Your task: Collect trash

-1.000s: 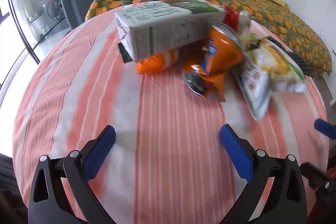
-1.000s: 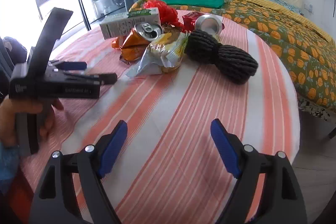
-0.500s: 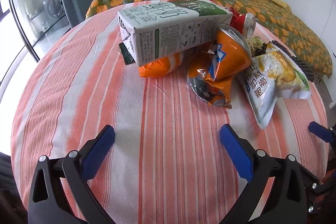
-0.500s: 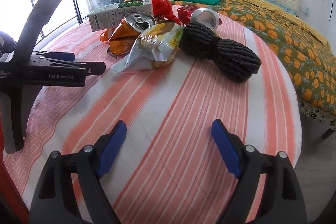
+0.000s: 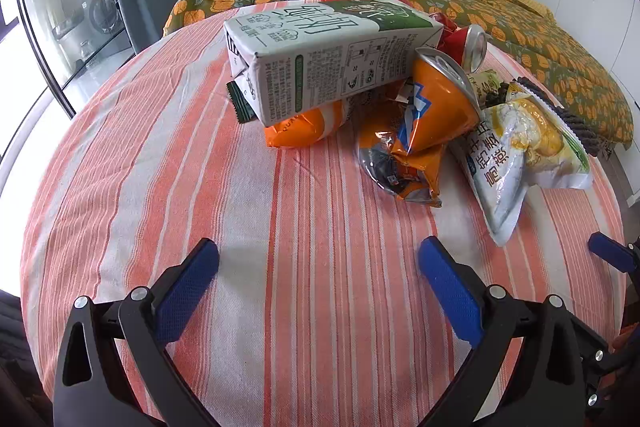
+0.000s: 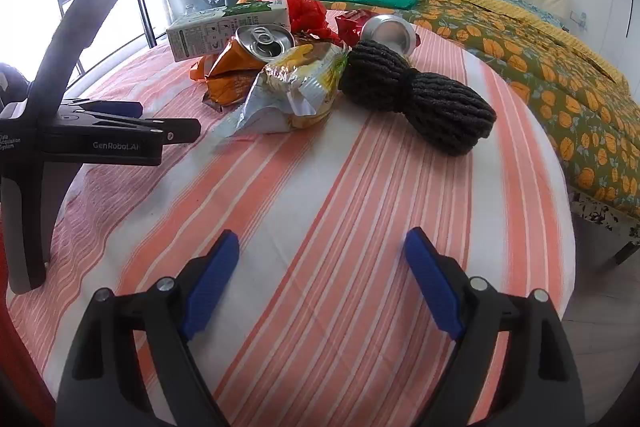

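Observation:
A heap of trash lies on the far half of a round table with a striped orange cloth (image 5: 200, 187). A white and green milk carton (image 5: 328, 59) rests on an orange wrapper (image 5: 304, 127). Beside it stand an orange can (image 5: 436, 103) on a crumpled orange packet (image 5: 404, 167), a white and yellow snack bag (image 5: 516, 151) and a red can (image 5: 464, 45). My left gripper (image 5: 318, 259) is open above bare cloth in front of the heap. My right gripper (image 6: 320, 247) is open too, short of the snack bag (image 6: 296, 87); nothing is between its fingers.
A dark knitted bundle (image 6: 416, 99) lies right of the snack bag. A red plastic bag (image 6: 300, 3) sits behind the carton. A bed with a floral cover (image 6: 520, 47) stands beyond the table. The left tool's body (image 6: 80, 139) is at the left of the right wrist view.
The left wrist view has steadied from a blurred frame, with the heap now sharp and slightly nearer. The right wrist view has shifted a little toward the heap. Both grippers stay open.

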A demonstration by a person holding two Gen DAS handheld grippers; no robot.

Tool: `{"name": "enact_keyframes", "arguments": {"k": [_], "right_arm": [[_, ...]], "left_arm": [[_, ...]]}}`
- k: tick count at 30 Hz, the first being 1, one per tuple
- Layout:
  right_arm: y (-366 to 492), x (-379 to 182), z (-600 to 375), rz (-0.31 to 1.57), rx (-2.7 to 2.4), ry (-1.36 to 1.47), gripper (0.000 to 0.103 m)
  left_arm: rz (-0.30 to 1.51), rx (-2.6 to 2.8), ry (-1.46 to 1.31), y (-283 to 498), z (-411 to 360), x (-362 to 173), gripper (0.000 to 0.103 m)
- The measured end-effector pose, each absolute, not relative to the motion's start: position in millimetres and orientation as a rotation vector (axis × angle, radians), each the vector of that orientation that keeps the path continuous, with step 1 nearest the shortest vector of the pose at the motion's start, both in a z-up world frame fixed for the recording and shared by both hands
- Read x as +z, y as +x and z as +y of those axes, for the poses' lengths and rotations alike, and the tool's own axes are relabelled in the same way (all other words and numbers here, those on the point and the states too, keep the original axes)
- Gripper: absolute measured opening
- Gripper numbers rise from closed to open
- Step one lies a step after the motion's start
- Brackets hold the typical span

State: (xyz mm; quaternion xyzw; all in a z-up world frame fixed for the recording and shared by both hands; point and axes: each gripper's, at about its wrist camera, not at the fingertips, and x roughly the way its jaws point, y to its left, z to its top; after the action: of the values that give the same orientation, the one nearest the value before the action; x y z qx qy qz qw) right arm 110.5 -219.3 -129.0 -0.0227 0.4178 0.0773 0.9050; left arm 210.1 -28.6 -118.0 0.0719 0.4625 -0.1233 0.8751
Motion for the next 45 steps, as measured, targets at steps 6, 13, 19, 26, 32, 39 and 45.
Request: {"name": "enact_keyframes", "arguments": {"k": [6,13,19,26,32,39,45], "right_arm": [[108.1,-128.6,-219.2,0.858,0.167,-0.043,0.083],[109.1,-128.2,-219.2,0.859,0.173,-0.04,0.083],[108.9,-128.3,-219.0,0.859,0.174,-0.04,0.083],[107.0,-128.3,-218.9,0.855,0.179,-0.038,0.083],[106.7,-128.5,-219.1,0.855,0.178,-0.039,0.083],[106.6,-128.6,-219.0,0.855,0.176,-0.04,0.083],[106.6,-128.7,-218.9,0.855,0.176,-0.039,0.083]], "left_arm": [[0.965,-0.257,0.15,210.0,-28.5,-118.1,0.099],[0.965,-0.257,0.15,210.3,-28.8,-118.1,0.099],[0.965,-0.257,0.15,210.0,-28.5,-118.1,0.099],[0.965,-0.257,0.15,210.2,-28.9,-118.1,0.099],[0.965,-0.257,0.15,209.9,-28.6,-118.2,0.099],[0.965,-0.256,0.15,209.8,-28.6,-118.2,0.099],[0.965,-0.256,0.15,210.2,-29.0,-118.2,0.099]]}}
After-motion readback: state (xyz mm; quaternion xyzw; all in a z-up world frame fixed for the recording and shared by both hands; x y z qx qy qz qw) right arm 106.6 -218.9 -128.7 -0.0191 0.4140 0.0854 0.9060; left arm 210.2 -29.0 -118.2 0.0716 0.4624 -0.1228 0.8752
